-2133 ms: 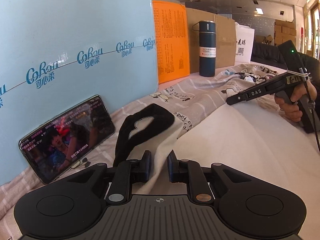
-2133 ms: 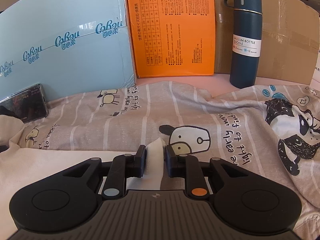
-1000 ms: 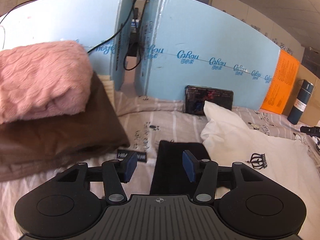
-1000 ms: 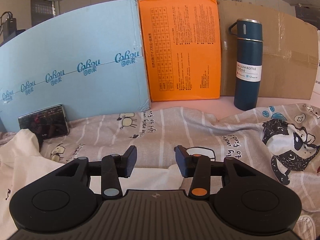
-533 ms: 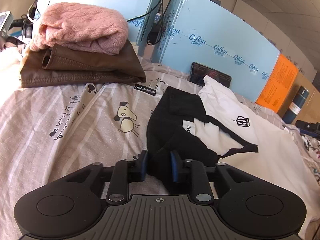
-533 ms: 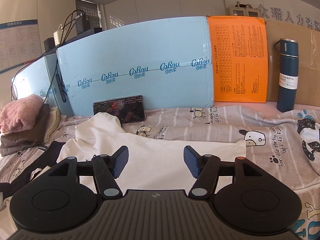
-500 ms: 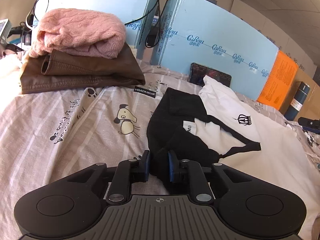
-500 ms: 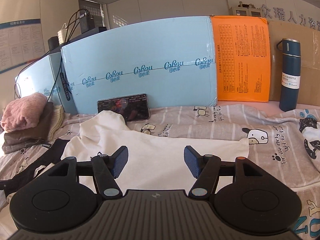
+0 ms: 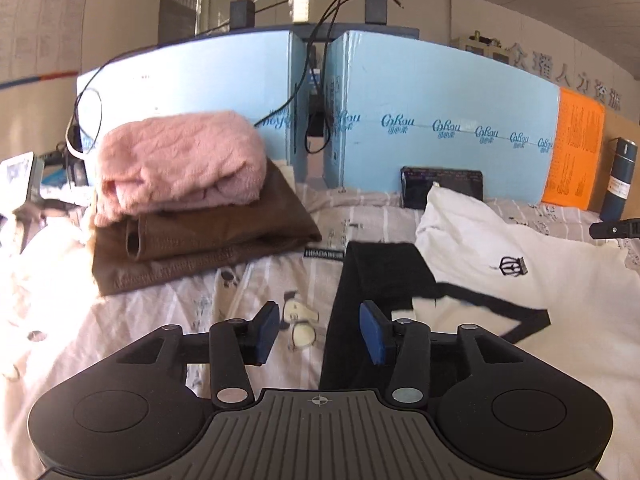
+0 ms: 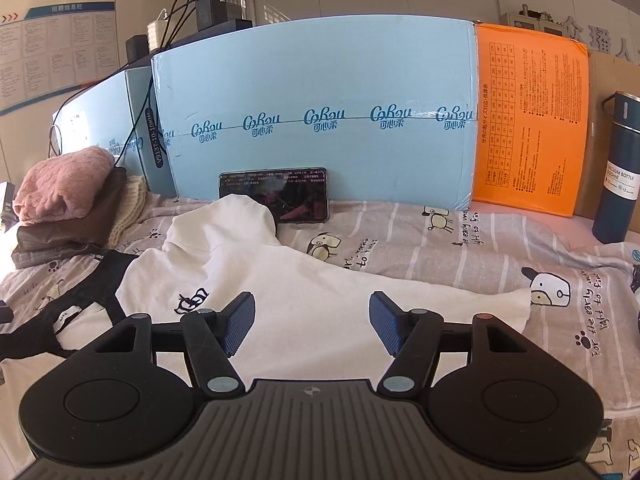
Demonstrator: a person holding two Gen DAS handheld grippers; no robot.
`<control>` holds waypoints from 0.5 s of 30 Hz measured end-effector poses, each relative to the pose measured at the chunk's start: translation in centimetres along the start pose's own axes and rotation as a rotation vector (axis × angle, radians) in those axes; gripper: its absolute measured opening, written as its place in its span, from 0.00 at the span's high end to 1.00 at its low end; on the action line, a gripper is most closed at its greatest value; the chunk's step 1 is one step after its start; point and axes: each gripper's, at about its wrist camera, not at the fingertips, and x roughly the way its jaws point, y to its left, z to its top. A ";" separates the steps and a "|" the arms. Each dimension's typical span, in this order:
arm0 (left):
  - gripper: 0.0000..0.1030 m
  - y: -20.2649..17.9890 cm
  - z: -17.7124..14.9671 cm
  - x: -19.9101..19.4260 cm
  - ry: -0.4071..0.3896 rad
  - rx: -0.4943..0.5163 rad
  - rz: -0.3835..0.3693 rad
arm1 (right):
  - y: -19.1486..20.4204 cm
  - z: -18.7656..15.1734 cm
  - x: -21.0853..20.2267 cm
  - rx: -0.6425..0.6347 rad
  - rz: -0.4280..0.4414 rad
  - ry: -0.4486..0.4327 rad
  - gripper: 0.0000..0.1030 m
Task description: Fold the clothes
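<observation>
A white T-shirt with black sleeve and collar trim (image 10: 288, 276) lies spread on the striped cartoon bedsheet (image 10: 460, 248). In the left wrist view the shirt (image 9: 520, 280) lies to the right, and its black sleeve (image 9: 372, 280) runs down toward my left gripper (image 9: 318, 330). That gripper is open, its right finger over the sleeve's edge, holding nothing. My right gripper (image 10: 312, 326) is wide open and empty, above the shirt's body. Its tip (image 9: 614, 229) shows at the right edge of the left wrist view.
A pink knit on a folded brown garment (image 9: 180, 208) is stacked at the left. Blue foam boards (image 10: 320, 120) and an orange box (image 10: 528, 128) wall the back. A phone (image 10: 276, 194) leans on the board. A dark blue bottle (image 10: 618, 184) stands at right.
My left gripper has let go of the black sleeve and opened, and has drawn back so the sleeve lies flat. My right gripper stays open over the shirt.
</observation>
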 end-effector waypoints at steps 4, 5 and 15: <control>0.42 -1.7 5.4 4.6 -0.039 0.086 -0.074 | -1.7 3.9 6.2 0.146 0.121 0.061 0.41; 0.42 -2.1 6.7 5.8 -0.048 0.108 -0.093 | -2.0 4.5 7.9 0.194 0.151 0.081 0.41; 0.52 -3.3 11.6 24.8 0.251 -0.047 -0.430 | -1.4 5.2 19.1 0.342 0.208 0.209 0.49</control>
